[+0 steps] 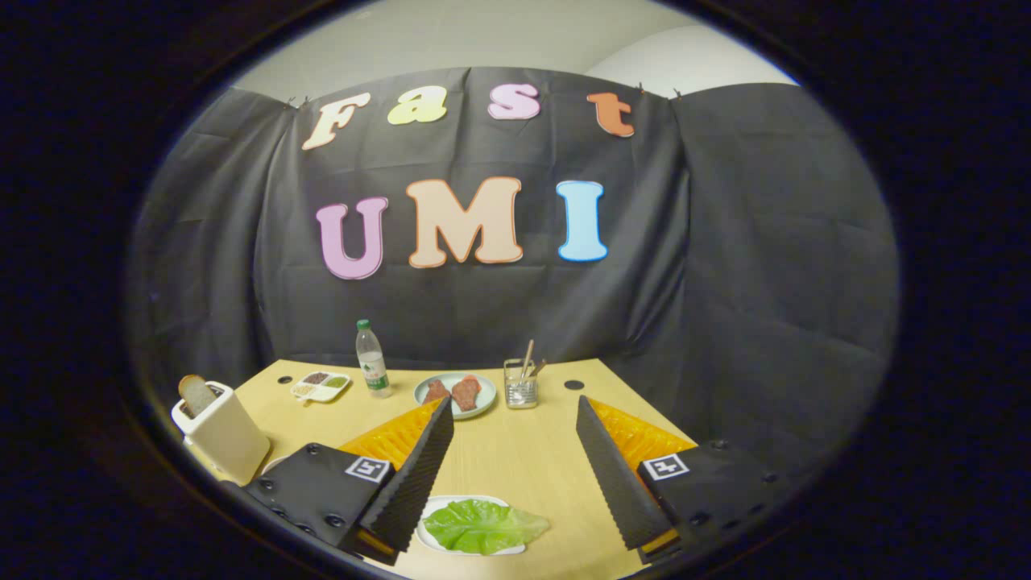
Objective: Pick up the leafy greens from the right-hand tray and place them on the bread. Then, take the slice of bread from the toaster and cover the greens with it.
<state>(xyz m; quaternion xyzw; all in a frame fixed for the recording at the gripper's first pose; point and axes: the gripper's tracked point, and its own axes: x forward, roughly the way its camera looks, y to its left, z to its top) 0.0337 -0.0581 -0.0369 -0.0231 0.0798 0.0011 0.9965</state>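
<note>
The leafy greens [483, 525] lie flat on a white tray [439, 506], on the wooden table low between my fingers, nearer the left one. My gripper [515, 415] hangs above the table, open, with nothing between its fingers. To the left stands a cream toaster [224, 435] with a slice of bread [196, 394] sticking up out of its slot. Part of a pale plate edge [274, 465] peeks out beside the toaster, behind the left finger; what lies on it is hidden.
At the table's far side stand a water bottle [371, 359], a small white dish [320, 386] of condiments, a pale green plate [456, 395] with reddish meat slices and a glass jar [520, 383] holding sticks. Black cloth walls enclose the table.
</note>
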